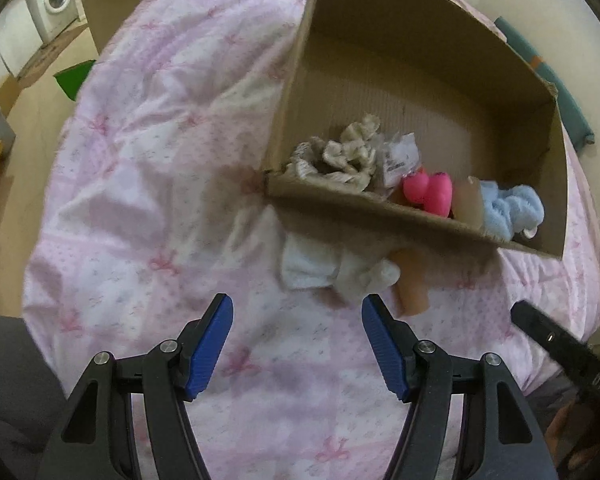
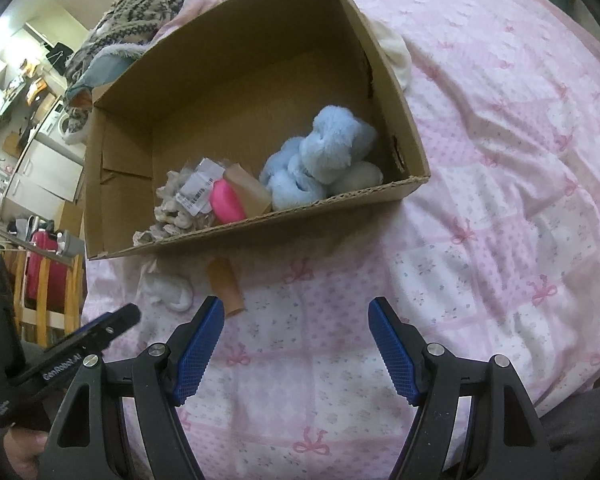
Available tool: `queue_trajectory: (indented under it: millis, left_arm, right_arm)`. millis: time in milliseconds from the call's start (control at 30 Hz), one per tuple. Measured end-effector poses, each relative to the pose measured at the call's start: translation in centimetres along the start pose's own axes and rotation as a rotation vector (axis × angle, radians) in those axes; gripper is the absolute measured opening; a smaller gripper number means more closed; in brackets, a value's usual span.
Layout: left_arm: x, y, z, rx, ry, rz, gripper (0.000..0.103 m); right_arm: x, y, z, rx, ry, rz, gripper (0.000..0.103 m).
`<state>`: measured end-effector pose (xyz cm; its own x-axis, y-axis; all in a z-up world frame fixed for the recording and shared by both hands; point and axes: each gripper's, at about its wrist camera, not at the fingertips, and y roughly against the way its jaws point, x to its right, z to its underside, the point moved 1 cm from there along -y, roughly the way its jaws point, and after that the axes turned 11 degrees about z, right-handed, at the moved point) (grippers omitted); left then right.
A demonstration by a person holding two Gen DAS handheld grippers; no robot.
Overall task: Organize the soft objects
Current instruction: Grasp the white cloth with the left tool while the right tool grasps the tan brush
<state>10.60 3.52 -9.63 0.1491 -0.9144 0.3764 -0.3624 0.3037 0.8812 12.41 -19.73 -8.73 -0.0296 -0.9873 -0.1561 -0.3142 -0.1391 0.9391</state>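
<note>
Both my left claw (image 1: 297,312) and right claw (image 2: 296,316) hang wide open, empty, over the bed (image 1: 148,200); the white cloth (image 1: 336,272) beside the cardboard box (image 1: 380,210) may slip from a shallow pinch.

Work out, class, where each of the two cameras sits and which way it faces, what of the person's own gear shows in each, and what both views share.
Left wrist view: sits on the left gripper, looks forward over the pink quilt at the cardboard box; its own open blue fingers show, and the right gripper at the right edge.
Right wrist view: sits on the right gripper, faces the same box from further right; its open fingers and the left gripper at lower left show.
Shared: box, quilt, blue plush, white cloth, tan piece.
</note>
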Motion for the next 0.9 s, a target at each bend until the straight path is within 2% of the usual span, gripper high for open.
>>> queue_trajectory:
  millis: [67, 133, 367, 433, 467, 500, 667, 900]
  left_arm:
    - [1.1, -0.6, -0.4, 0.0, -0.036, 0.022, 0.064]
    - [2.1, -1.5, -0.7, -0.012, -0.082, 0.014, 0.064]
    - [2.3, -4.6, -1.4, -0.049, -0.081, -0.033, 0.063]
    - [2.1, -5.1, -1.6, -0.052, -0.077, -0.049, 0.045]
    - [2.0, -5.3, -1.7, -0.058, -0.073, -0.039, 0.027]
    - [1.8, -5.4, -1.7, -0.071, -0.062, -0.015, 0.022]
    - [2.0, -3.5, -1.2, -0.038, -0.101, -0.058, 0.02]
    - [1.4, 2.0, 0.4, -0.009, -0.101, -0.079, 0.02]
  right_arm:
    - [0.0, -0.2, 0.1, -0.008, -0.002, -0.005, 0.079]
    - [-0.1, -0.2, 0.0, -0.012, 0.001, -0.007, 0.079]
    - [-0.2, -0.6, 0.2, -0.03, 0.015, -0.001, 0.079]
    - [-0.2, -0.6, 0.3, -0.032, 0.017, 0.002, 0.079]
    - [-0.2, -0.6, 0.3, -0.033, 0.018, 0.002, 0.079]
    - [-0.3, -0.6, 0.3, -0.034, 0.019, 0.001, 0.079]
    - [-0.6, -0.5, 0.2, -0.027, 0.033, -0.005, 0.079]
    - [-2.7, -0.7, 0.7, -0.064, 0.098, -0.085, 0.079]
